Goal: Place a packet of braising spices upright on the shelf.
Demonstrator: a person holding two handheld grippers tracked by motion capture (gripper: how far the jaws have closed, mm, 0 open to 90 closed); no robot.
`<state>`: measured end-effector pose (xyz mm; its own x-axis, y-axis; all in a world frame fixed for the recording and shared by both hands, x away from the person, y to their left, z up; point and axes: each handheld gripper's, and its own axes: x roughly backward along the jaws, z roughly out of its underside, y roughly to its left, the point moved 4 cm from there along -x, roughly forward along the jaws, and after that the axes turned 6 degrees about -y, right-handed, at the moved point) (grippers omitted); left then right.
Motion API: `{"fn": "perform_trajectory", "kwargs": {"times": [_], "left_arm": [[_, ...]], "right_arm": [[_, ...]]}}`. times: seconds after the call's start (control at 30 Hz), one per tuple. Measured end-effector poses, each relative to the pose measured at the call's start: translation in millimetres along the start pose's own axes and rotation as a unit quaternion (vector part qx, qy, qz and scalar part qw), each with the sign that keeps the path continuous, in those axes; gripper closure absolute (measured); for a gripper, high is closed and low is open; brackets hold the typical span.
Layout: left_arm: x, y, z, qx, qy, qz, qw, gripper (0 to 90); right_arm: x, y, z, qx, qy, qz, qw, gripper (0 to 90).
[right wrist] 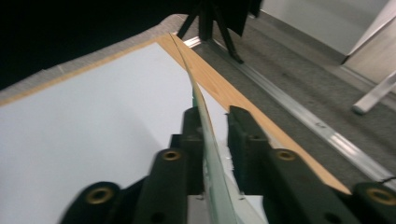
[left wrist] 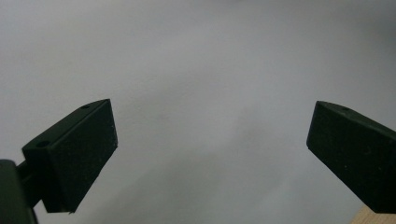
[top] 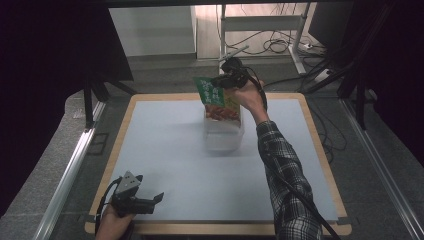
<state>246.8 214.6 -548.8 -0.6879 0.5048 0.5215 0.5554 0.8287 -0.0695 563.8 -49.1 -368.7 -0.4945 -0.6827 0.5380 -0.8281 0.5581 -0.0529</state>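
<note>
We see the snack packet (top: 216,98) standing edge-on between the jaws of the right gripper (top: 226,80), nearer one pad, with a gap on the other side. Directly beneath those jaws a plastic container (top: 223,134) sits on the table (top: 165,150), toward its far edge. The left gripper (top: 150,201) lies at the table's near left corner, well apart; between its wide-spread jaws lies bare tabletop.
</note>
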Motion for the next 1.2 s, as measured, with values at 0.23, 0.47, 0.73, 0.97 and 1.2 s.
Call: {"fn": "perform_trajectory", "kwargs": {"times": [0.23,0.47,0.73,0.97,1.2], "left_arm": [[-0.3,0.0,0.0,-0.001,0.001,-0.001,1.0,1.8],[-0.1,0.0,0.0,0.0,0.0,-0.001,1.0,1.8],[0.0,0.0,0.0,0.0,0.0,-0.001,1.0,1.8],[0.1,0.0,0.0,0.001,0.0,-0.002,1.0,1.8],[0.1,0.0,0.0,0.001,0.0,-0.002,1.0,1.8]], "right_arm": [[9.1,-5.3,2.0,-0.007,-0.018,0.008,0.9998,54.8],[14.1,-4.8,2.3,-0.015,-0.022,0.009,0.9996,39.8],[18.2,-1.1,4.2,-0.015,-0.026,0.01,0.9995,25.1],[22.7,3.0,10.8,-0.017,-0.026,-0.003,0.9995,12.1],[26.9,4.8,15.3,-0.024,-0.029,-0.009,0.9993,4.1]]}}
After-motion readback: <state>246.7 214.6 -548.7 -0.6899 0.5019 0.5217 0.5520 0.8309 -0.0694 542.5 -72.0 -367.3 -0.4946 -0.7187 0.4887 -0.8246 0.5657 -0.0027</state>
